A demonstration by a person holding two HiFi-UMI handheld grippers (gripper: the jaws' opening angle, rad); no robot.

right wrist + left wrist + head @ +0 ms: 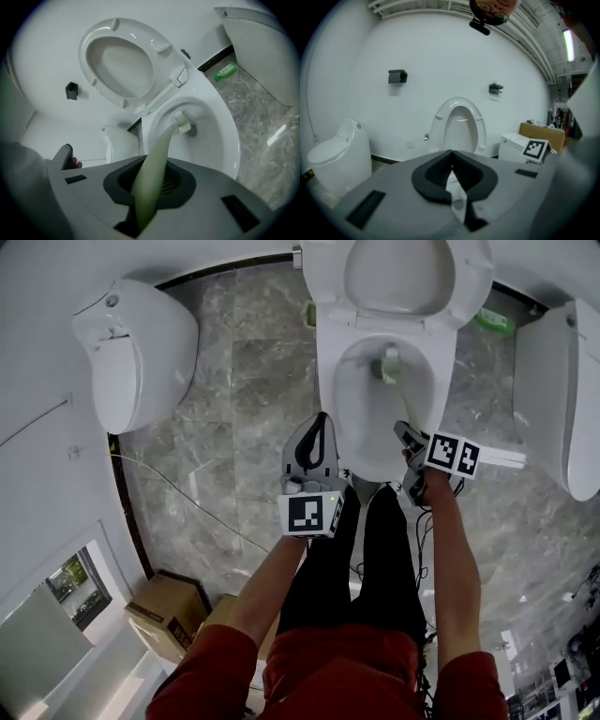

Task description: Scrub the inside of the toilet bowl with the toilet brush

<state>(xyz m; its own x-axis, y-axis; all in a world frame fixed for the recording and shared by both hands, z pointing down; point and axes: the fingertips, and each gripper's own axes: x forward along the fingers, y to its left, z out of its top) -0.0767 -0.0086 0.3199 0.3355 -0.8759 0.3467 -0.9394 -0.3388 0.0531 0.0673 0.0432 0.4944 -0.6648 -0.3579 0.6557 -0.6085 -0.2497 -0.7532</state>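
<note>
Two grippers hang over the near rim of the toilet bowl (328, 381), and only one is working. The right gripper (150, 164) is clamped on the pale green handle of the toilet brush (183, 124). The brush reaches forward and down into the bowl, with its white bristle head low against the inner wall near the drain opening. The left gripper (451, 152) hovers just outside the bowl's near-left edge. Its jaws are pressed together with nothing between them.

The grip looks like the weak point. The handle is smooth and curved and is held far from the bristles, so hard scrubbing could twist or slide it between the pads. The head would then skate off the porcelain. A fast stroke up the wall could also flick water over the bowl's rim onto the marble floor. A high backswing might knock the raised seat (398, 277) behind the bowl and drop it.

No brand or wording is legible anywhere. The cubes carry only black-and-white square markers, and the green bottle (226, 71) on the floor right of the bowl is too small to read.
</note>
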